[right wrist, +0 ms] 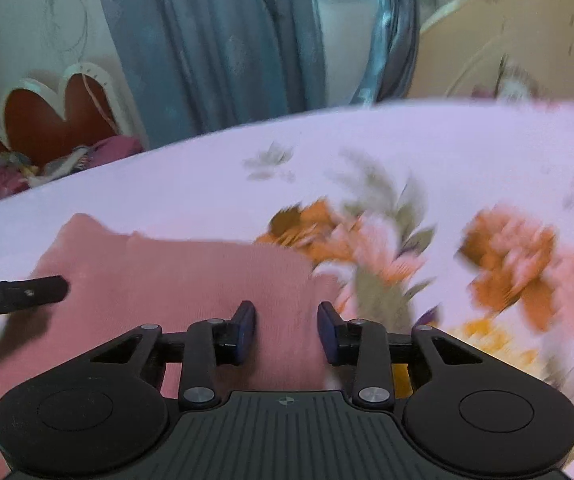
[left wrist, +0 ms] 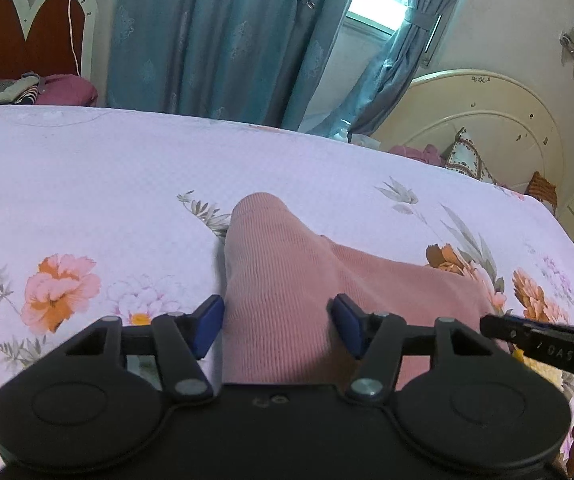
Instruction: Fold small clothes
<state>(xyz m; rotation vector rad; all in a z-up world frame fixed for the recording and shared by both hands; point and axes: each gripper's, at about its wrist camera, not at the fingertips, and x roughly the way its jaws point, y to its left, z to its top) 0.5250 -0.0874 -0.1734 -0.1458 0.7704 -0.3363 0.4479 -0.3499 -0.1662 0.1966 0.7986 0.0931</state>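
A small pink ribbed garment [left wrist: 287, 272] lies on the floral bedspread [left wrist: 87, 168]. One narrow part of it points away toward the far side of the bed. My left gripper [left wrist: 278, 326] is open, with its blue pads either side of that narrow part at the near end. My right gripper [right wrist: 285, 330] is open over the garment's right edge [right wrist: 191, 276]; this view is blurred. The tip of the right gripper shows at the right of the left wrist view [left wrist: 543, 340]. The left gripper's tip shows at the left of the right wrist view [right wrist: 19, 292].
The bed's cream headboard [left wrist: 487, 120] and cushions [left wrist: 467, 156] are at the far right. Blue curtains [left wrist: 227, 40] and a window hang behind the bed. A second bed with a red headboard [left wrist: 27, 36] and piled clothes stands at the far left.
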